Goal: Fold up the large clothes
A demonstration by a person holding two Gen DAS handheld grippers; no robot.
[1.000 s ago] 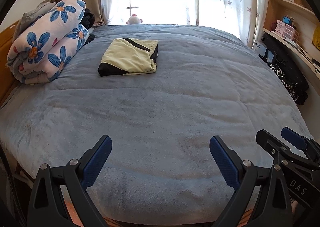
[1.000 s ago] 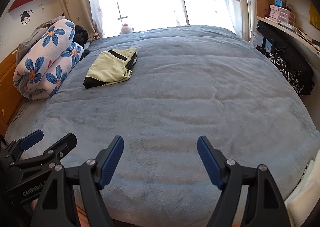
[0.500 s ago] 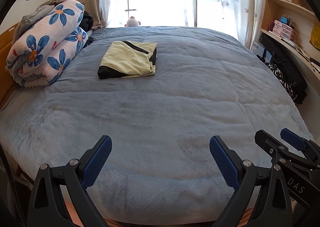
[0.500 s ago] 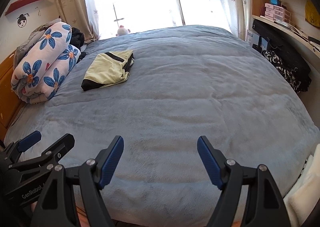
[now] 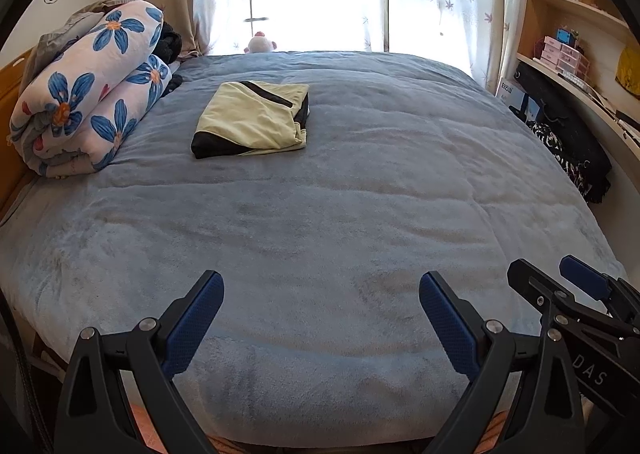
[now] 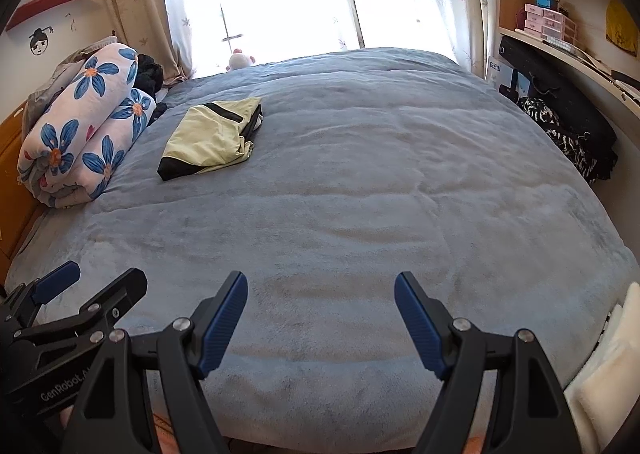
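Both views had risen slightly since a second earlier. Nearest, the left hand-held gripper and right hand-held gripper gaped wide, empty, over the bed. Beyond, beside the floral quilt, lay the folded garment; squaring its loose right edge would likely tidy it.

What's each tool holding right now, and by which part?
Nothing. The left tool and right tool are both open over the blue-grey fleece bed cover; the folded pale-yellow-and-black garment lies untouched.
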